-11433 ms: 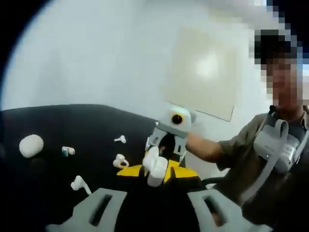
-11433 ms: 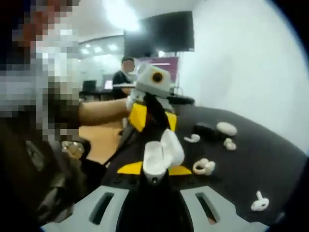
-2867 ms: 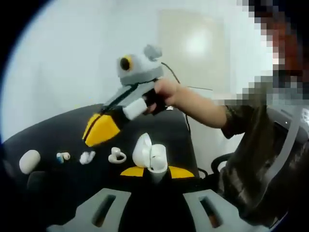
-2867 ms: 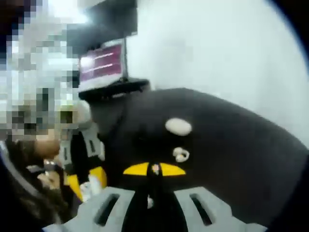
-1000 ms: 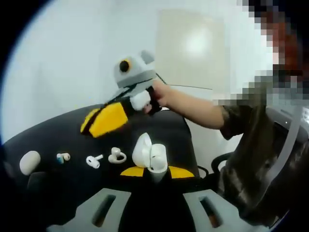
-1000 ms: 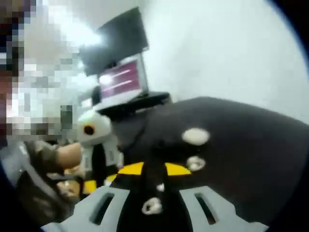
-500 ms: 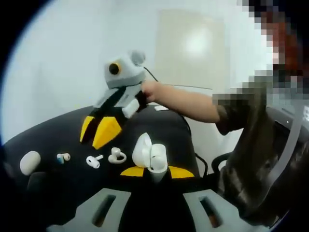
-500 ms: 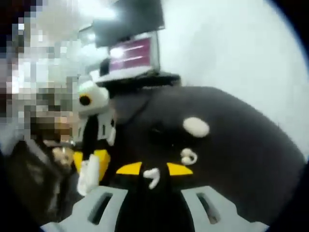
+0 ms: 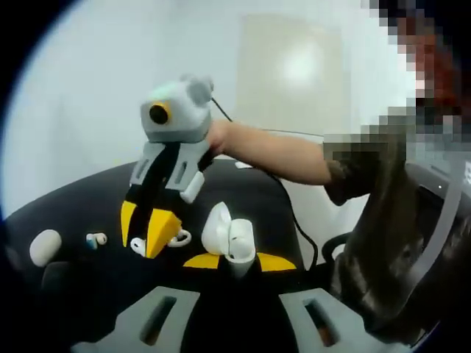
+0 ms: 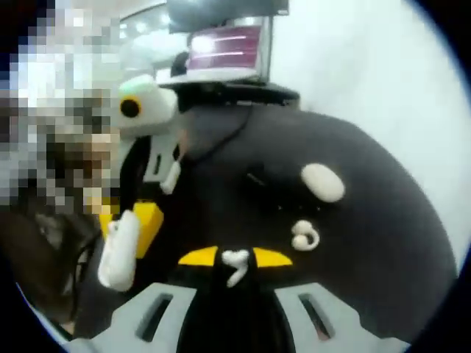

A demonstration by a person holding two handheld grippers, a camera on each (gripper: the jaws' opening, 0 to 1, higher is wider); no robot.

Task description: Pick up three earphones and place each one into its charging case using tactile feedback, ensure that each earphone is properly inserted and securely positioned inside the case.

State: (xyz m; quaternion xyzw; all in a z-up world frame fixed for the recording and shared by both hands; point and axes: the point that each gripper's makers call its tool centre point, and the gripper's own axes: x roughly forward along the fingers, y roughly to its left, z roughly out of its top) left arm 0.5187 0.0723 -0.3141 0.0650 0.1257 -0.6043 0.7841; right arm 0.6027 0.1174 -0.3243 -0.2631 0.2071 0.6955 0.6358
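- Left gripper (image 9: 235, 262): in the left gripper view its yellow-tipped jaws stand at 6 o'clock, closed on an open white charging case (image 9: 229, 237) whose lid is tipped back toward 10 o'clock. In the right gripper view the same gripper enters at 9 o'clock, carrying the case at about 8 o'clock.
- Right gripper (image 10: 235, 259): in the right gripper view its yellow jaw tips stand narrow at 6 o'clock, with a white stemmed earphone (image 10: 235, 263) lying between them; whether the tips actually press on it cannot be told. In the left gripper view this gripper points down at the black table (image 9: 88, 290) at about 9 o'clock of the case, its tips at the earphone's place.
- A white ring-shaped earphone (image 9: 179, 237) lies on the table just beside the right gripper's tips, between them and the case; in the right gripper view it sits at 2 o'clock of the jaw tips.
- A closed white oval case (image 9: 45, 246) rests near the table's edge at 9 o'clock in the left gripper view; in the right gripper view it lies beyond the ring-shaped earphone.
- A small earphone with a teal tip (image 9: 95, 240) lies between the oval case and the right gripper.
- A person's forearm (image 9: 276, 156) reaches in from 3 o'clock to hold the right gripper.
- A lit screen (image 10: 226, 47) stands beyond the table at 12 o'clock in the right gripper view.
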